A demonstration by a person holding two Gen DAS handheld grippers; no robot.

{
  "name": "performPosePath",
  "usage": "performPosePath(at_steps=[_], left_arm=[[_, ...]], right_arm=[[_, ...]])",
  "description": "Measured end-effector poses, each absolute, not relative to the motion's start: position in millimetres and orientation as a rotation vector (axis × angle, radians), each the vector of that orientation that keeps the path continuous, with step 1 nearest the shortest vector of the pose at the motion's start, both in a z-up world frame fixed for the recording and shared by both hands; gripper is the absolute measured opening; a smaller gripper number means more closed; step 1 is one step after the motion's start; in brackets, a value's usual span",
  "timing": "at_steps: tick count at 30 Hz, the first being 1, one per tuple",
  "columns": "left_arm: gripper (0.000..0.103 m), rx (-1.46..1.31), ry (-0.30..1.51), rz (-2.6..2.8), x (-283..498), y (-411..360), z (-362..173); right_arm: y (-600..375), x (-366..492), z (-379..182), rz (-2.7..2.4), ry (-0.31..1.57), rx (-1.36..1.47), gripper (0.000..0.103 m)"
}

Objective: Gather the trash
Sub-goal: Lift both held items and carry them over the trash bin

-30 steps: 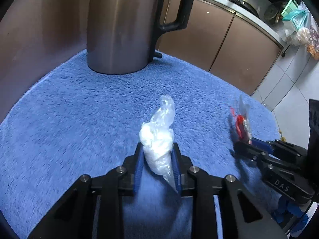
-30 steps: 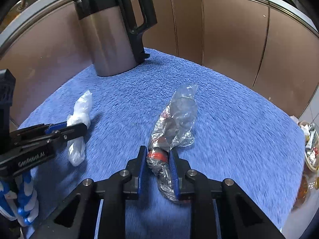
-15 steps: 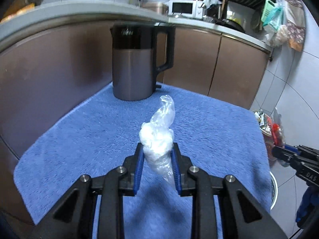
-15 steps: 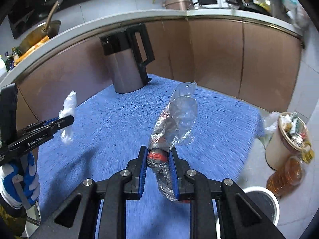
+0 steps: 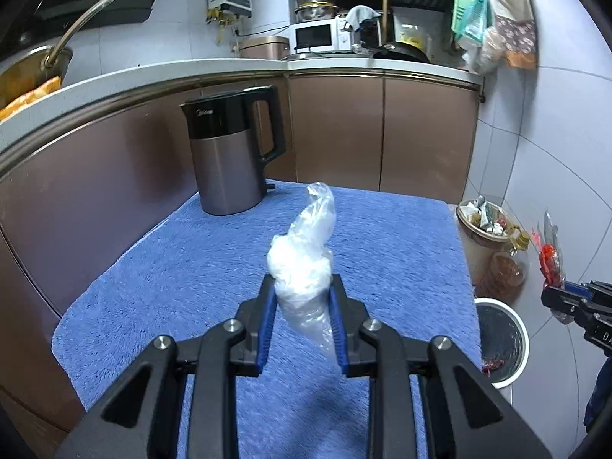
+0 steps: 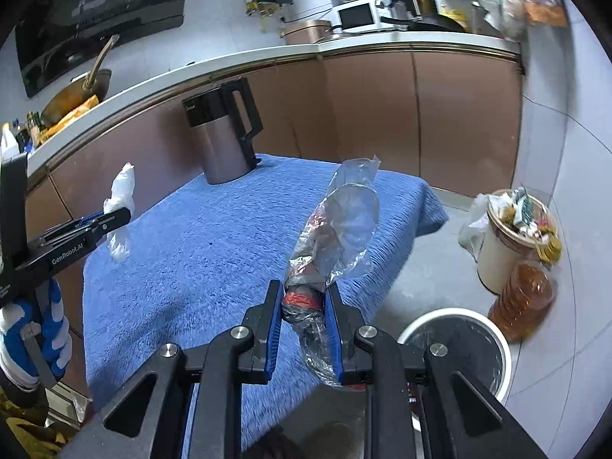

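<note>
My left gripper (image 5: 302,298) is shut on a crumpled white plastic bag (image 5: 304,260) and holds it high above the blue towel (image 5: 191,279). It also shows in the right wrist view (image 6: 119,206), at the left. My right gripper (image 6: 304,306) is shut on a clear plastic wrapper with red inside (image 6: 332,233), held past the table's right edge. That wrapper shows in the left wrist view (image 5: 550,256) at the right. A white round bin with a dark inside (image 6: 455,340) stands on the floor below the right gripper, and it shows in the left wrist view (image 5: 505,340).
A steel kettle with a black handle (image 5: 229,157) stands at the towel's far left. A full trash pail (image 6: 512,225) and an amber bottle (image 6: 524,298) stand on the floor by the tiled wall. Brown cabinets (image 5: 382,130) run behind.
Both grippers have lifted and pulled back from the towel with their trash held. The right gripper has swung right, off the table's edge, and the white bin has come into view below it.
</note>
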State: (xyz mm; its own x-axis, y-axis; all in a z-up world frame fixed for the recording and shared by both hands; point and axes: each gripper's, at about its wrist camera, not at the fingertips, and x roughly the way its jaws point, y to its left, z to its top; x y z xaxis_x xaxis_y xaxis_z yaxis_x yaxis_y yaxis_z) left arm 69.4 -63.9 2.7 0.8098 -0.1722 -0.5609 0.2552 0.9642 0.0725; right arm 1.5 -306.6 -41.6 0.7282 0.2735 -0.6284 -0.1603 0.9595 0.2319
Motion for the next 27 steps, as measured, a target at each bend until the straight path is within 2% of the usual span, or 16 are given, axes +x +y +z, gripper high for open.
performPosePath(at_steps=[15,27], left_arm=[[0.025,0.278,0.599,-0.357,44.6,-155.7,-7.6],[0.025,0.429,0.699,-0.526,54.1,-266.3,-51.6]], right_arm=[[-380.2,-50.5,-67.3,0.102,0.701,0.263,0.02],[-440.8,-55.2,-118.0,0.01,0.781,0.368,0.02]])
